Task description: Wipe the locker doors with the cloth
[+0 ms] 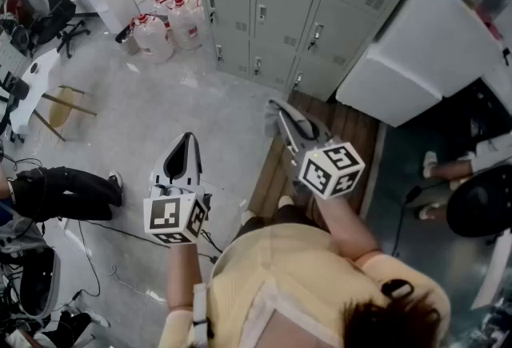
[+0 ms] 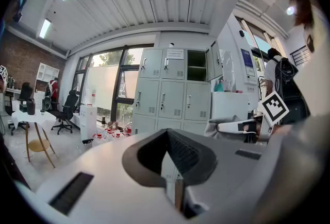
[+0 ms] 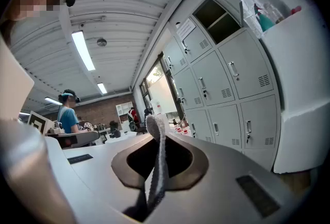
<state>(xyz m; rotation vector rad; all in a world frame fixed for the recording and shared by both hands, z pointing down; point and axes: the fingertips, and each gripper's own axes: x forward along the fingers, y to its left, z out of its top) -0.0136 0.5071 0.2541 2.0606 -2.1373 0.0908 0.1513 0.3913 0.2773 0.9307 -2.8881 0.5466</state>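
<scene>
A person stands on the floor facing a bank of grey lockers (image 1: 272,10), a gripper in each hand, with the wiping not yet begun by the look of it. The right gripper (image 1: 283,118) is clenched on the cloth (image 1: 274,106), and its own view shows a narrow grey strip of the fabric (image 3: 157,145) standing up between the closed jaws. Pinched by one edge like this, the rest of the cloth can probably drape loose and flatten against a door. The gripper points forward toward the lower lockers, well apart from them, which suggests an approach rather than contact. The left gripper (image 1: 189,140) hangs lower and further back on the person's left, its jaws drawn together with nothing between them. It looks held in reserve, kept out of the cloth's path. A strip of wood flooring (image 1: 336,130) runs before the lockers, and a white cabinet (image 1: 416,58) stands just beside them on the right, which may crowd the sweep on that side. Water bottles (image 1: 164,30) sit on the floor near the lockers' left end. One upper locker stands open (image 3: 219,14).
</scene>
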